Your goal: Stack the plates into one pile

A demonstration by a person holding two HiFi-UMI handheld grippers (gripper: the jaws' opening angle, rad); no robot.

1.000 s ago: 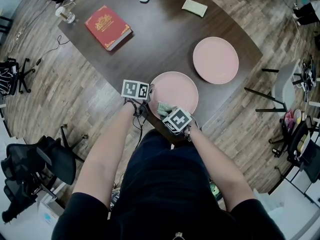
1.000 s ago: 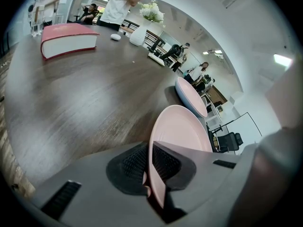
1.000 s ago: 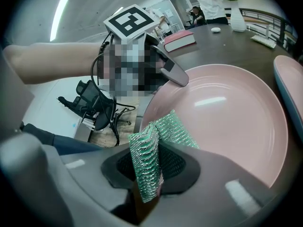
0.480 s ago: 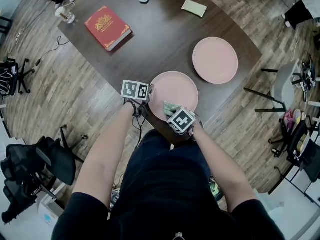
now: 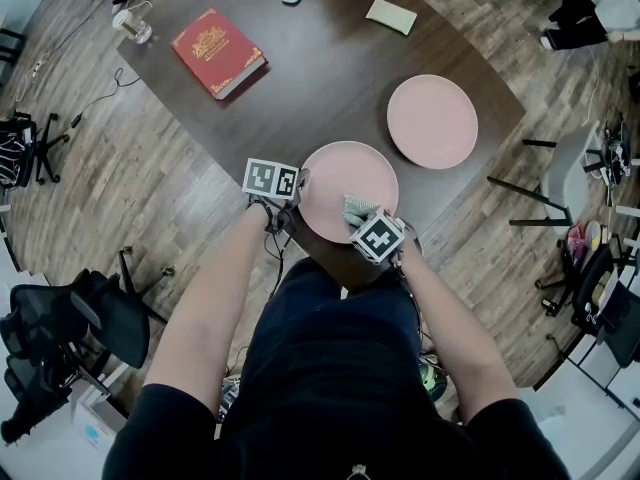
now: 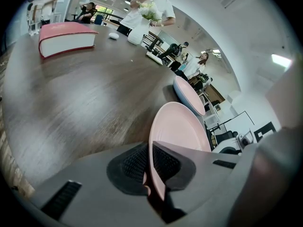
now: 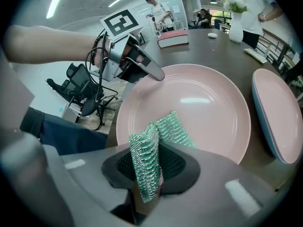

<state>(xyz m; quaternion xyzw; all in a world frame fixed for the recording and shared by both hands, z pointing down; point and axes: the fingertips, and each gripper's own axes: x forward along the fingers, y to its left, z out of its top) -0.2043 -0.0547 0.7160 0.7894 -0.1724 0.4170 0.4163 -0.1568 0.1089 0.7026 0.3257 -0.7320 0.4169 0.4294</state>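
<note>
Dark worktop (image 5: 330,78): wide bare stretch btwn the plates & the red book (image 5: 217,52) at far left. 2 pink plates, round so no long axis, both face up. The near plate (image 5: 345,173) sits at the worktop's near edge, left rim right at it. The far plate (image 5: 432,120) lies flat, apart, up-right, close to the right edge. L gripper (image 6: 151,162): jaws clamped on near plate's left rim. R gripper (image 7: 152,164): jaws clamped on green scrub cloth (image 7: 169,126), over near plate's front.

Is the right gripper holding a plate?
No, the right gripper pinches a green mesh cloth, and the pink plate lies on the table beyond it.
</note>
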